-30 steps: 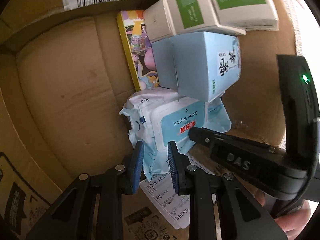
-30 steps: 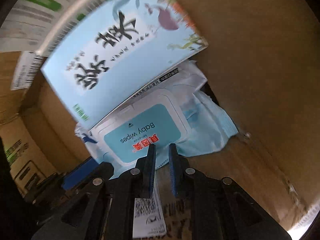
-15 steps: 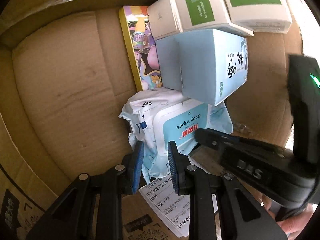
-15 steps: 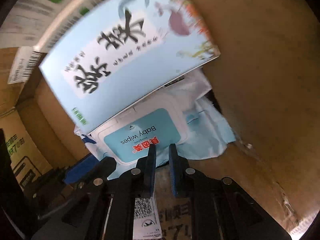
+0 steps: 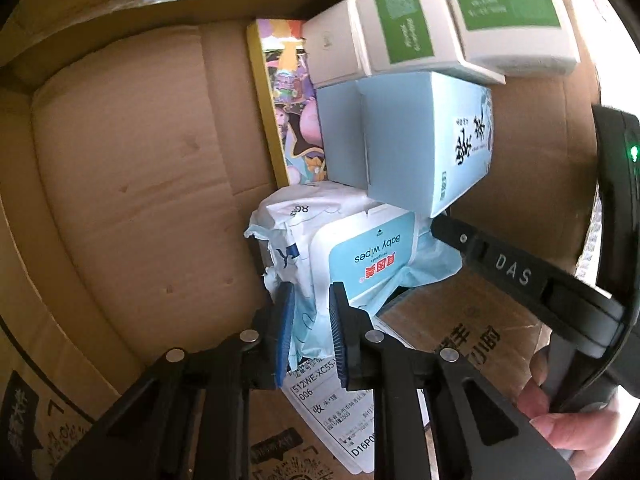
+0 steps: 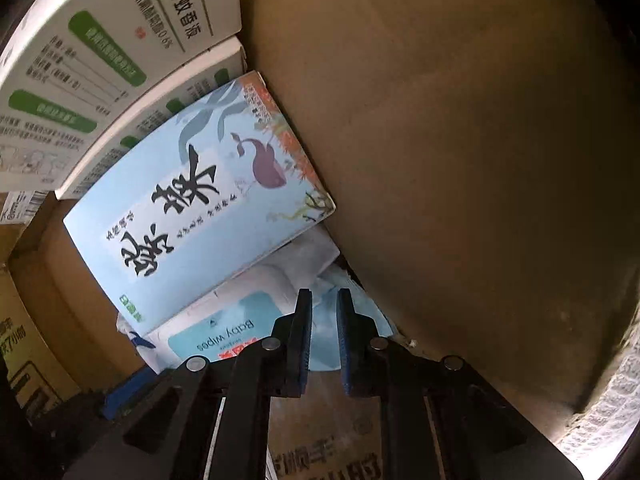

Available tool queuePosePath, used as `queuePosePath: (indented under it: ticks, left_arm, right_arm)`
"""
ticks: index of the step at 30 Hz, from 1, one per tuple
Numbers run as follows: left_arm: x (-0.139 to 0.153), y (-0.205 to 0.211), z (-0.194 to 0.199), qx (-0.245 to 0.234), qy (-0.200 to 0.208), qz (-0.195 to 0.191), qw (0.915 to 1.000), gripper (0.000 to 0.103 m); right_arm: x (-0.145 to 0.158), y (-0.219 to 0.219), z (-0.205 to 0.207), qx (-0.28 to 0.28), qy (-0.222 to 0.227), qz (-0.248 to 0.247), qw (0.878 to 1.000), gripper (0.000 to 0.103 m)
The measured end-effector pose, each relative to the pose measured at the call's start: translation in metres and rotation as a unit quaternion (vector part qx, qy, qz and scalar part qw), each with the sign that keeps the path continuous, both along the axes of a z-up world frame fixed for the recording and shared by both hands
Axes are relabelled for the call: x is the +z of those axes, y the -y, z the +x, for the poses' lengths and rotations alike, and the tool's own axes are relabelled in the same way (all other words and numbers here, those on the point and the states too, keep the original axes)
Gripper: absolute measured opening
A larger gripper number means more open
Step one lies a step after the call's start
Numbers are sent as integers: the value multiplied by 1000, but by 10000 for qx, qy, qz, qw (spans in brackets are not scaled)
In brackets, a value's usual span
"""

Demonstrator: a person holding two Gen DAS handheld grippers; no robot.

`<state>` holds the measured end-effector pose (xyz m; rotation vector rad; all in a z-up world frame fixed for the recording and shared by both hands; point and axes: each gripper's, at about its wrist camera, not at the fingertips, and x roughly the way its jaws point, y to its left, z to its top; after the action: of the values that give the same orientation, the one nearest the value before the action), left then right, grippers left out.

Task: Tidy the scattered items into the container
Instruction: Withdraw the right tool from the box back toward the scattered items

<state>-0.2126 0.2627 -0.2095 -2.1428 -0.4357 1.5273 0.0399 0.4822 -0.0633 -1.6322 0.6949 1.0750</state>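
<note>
Both grippers work inside the cardboard box (image 5: 132, 184). Left gripper (image 5: 310, 332) has its jaws closing, with the soft near edge of the baby wipes pack (image 5: 352, 256) between the blue pads; whether they already pinch the film I cannot tell. Right gripper (image 6: 323, 336) is closed on nothing, its tips over the pack's crinkled right-hand end.

Largest of the contents, the blue box (image 5: 420, 140) looks stiff and light, best taken across its flat faces; it leans on the pack's far side. Next come the white-and-green cartons (image 5: 440, 24), rigid, far right. The wipes pack looks soft, heavy for its size and slippery; the hard lid offers firmer hold than the film.
</note>
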Motion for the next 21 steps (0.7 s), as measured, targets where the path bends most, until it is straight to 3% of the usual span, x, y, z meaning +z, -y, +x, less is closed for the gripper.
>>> queuePosePath:
  ticks: [3, 4, 12, 14, 15, 16, 21]
  left_arm:
    - [4, -1, -3, -36, -22, -23, 10000, 20]
    - [5, -1, -4, -61, -24, -28, 10000, 20]
    - [26, 1, -11, -115, -252, -230, 9994, 20]
    - [41, 4, -14, -70, -604, -481, 9970, 30]
    - [50, 7, -15, -25, -797, -576, 9952, 45]
    - [59, 9, -17, 33, -991, -626, 9931, 54]
    - [113, 21, -20, 60, -1617, -482, 9856, 55]
  right_arm:
    - [6, -2, -1, 211, 5, 32, 9998, 9]
    - [8, -6, -4, 1298, 325, 145, 9909, 9]
    - [25, -5, -10, 1394, 260, 146, 9898, 9]
    - [37, 0, -13, 1513, 179, 257, 9880, 10]
    - [42, 4, -15, 1592, 152, 310, 9866, 10]
    - [53, 10, -19, 1732, 112, 402, 9840, 10]
    - [104, 43, -31, 2165, -107, 700, 9737, 10]
